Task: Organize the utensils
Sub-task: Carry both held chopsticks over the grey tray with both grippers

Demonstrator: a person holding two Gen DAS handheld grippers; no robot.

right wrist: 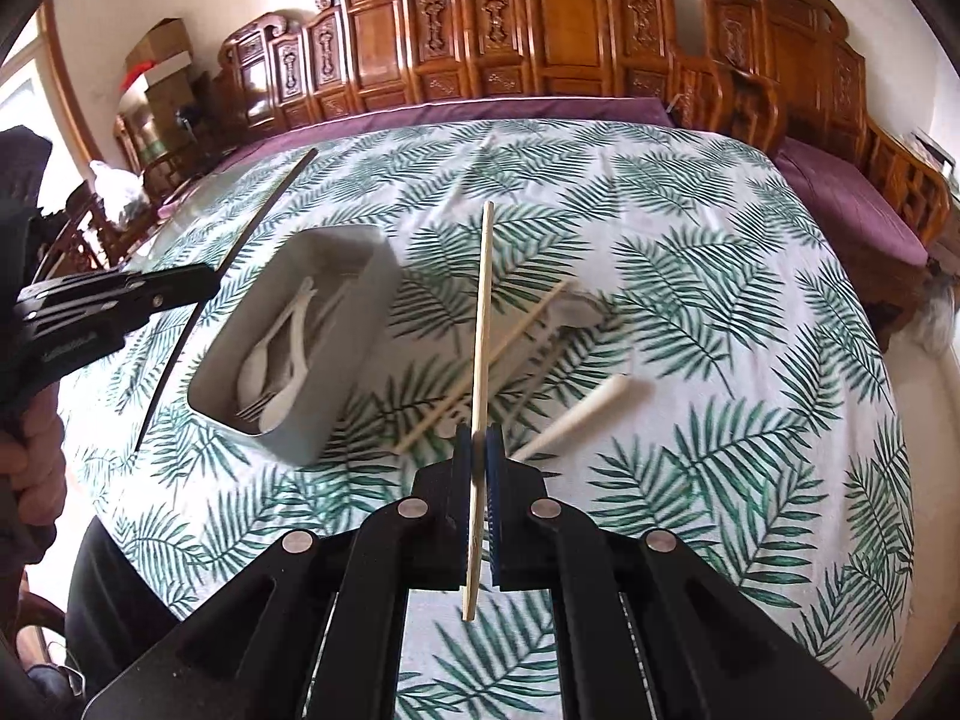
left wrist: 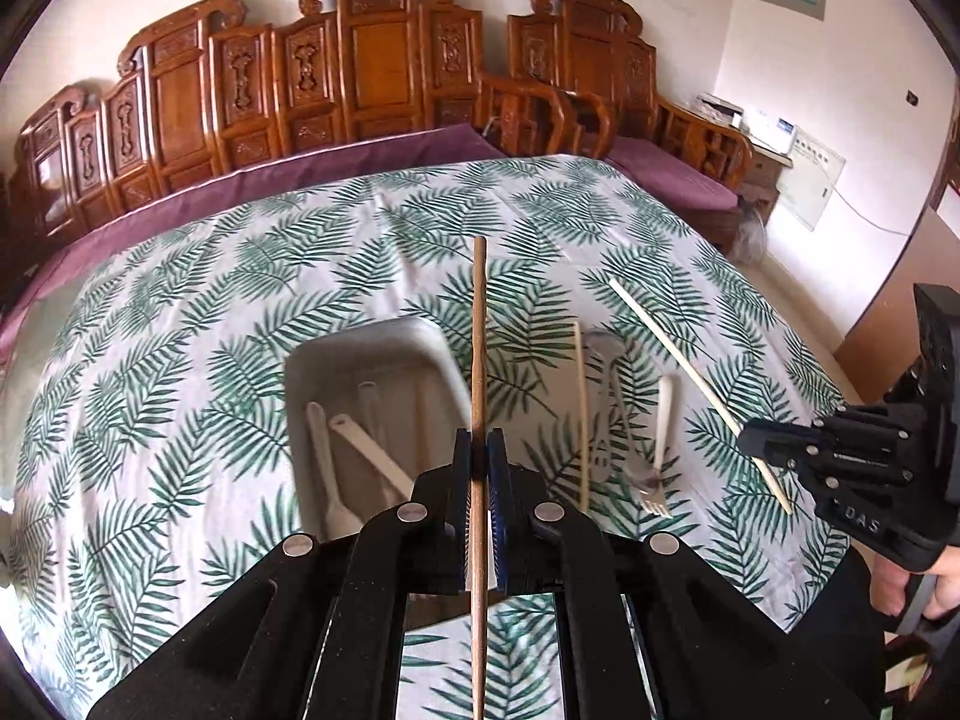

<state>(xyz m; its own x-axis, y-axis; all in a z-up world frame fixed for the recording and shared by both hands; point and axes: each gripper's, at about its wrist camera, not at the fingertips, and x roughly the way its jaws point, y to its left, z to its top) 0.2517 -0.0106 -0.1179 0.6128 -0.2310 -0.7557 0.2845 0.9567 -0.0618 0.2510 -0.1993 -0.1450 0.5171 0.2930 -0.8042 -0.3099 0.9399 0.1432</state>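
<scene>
Left gripper (left wrist: pixel 479 450) clamps a brown chopstick (left wrist: pixel 478 360); right gripper (right wrist: pixel 478 450) clamps a pale chopstick (right wrist: pixel 482 324). Both hang above the tablecloth near the grey tray (left wrist: pixel 384 339). Risk: either stick, apparently gripped off-centre, pivots and misses the tray.

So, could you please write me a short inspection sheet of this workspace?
Surface: table under a leaf-print cloth.
Job's things: grey tray holding pale spoons and a fork; a pale chopstick, metal spoon, metal fork and white utensil lie loose beside it.
Clutter: nothing seen.
Grippers: left hand-held gripper shut on a dark chopstick; right hand-held gripper shut on a light chopstick.
Cables: a wire by the wall panel.
Surroundings: carved wooden bench, purple cushions.
</scene>
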